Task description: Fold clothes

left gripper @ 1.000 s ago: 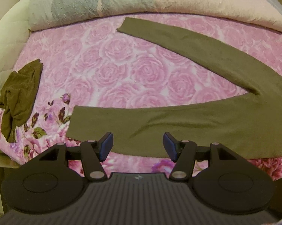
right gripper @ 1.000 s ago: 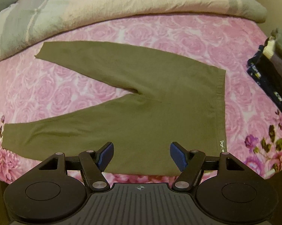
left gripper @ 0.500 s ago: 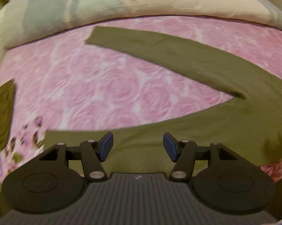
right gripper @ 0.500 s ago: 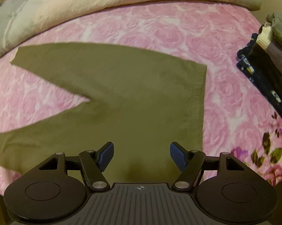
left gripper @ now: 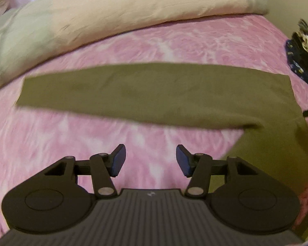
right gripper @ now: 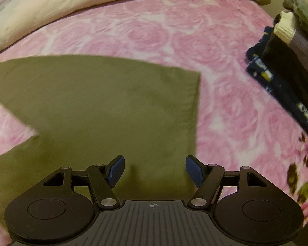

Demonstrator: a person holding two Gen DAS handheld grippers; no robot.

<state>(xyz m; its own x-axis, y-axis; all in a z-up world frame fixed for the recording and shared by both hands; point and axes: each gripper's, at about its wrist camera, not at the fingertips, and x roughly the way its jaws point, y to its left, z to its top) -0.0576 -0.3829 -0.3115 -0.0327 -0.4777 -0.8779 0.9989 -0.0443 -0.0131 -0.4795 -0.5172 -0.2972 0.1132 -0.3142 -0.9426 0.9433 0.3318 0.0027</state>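
Olive green pants (left gripper: 154, 94) lie spread flat on the pink rose bedspread (left gripper: 51, 139). In the left wrist view one leg stretches across the middle and the crotch sits at the right. My left gripper (left gripper: 150, 162) hovers open over bare bedspread, between the two legs, holding nothing. In the right wrist view the pants (right gripper: 104, 110) fill the left and centre, with the waistband edge running down the right side. My right gripper (right gripper: 155, 171) is open just above the waist area, near the waistband, with nothing between its fingers.
A rumpled cream and grey-green duvet (left gripper: 113, 14) lies along the far side of the bed. A stack of folded clothes (right gripper: 287, 61), dark blue patterned with grey and green on top, sits at the right edge of the bed.
Both grippers have swung to the right along the pants. The left one now sits past the near leg over bare bedspread; the right one has closed in on the waistband. Both stayed open.
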